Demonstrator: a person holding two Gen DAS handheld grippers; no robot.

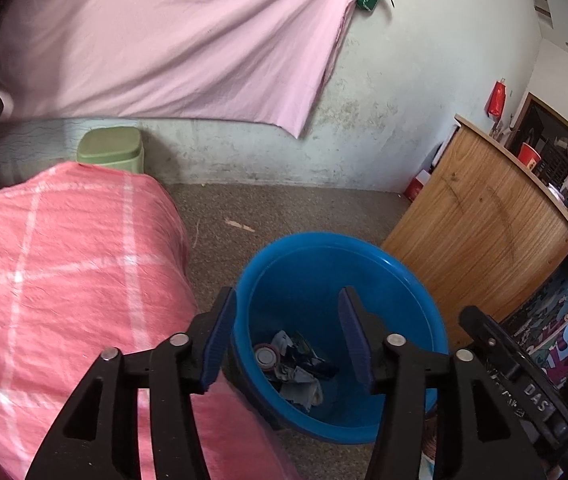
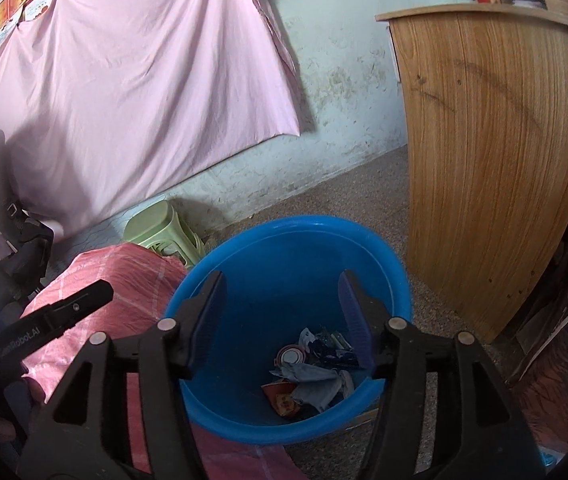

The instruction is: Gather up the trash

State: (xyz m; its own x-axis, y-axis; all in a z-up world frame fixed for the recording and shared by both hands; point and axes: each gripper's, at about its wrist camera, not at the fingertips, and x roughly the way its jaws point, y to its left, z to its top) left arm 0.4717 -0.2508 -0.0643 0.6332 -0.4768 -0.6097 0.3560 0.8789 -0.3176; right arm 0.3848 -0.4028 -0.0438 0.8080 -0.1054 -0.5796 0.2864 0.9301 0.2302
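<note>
Both my left gripper (image 1: 284, 320) and right gripper (image 2: 282, 308) hang jaws apart, empty, above the blue bucket (image 1: 364, 264) holding crumpled trash (image 2: 312, 376).

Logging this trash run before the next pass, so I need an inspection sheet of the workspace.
Surface: speckled floor, a stick lying on it.
Job's things: blue bucket holding crumpled wrappers and a round lid.
Clutter: green stool by the wall.
Grippers: left gripper and right gripper both open above the bucket, nothing between the jaws.
Cables: nothing seen.
Surroundings: pink checked bedcover, pink sheet on the wall, wooden cabinet.
</note>
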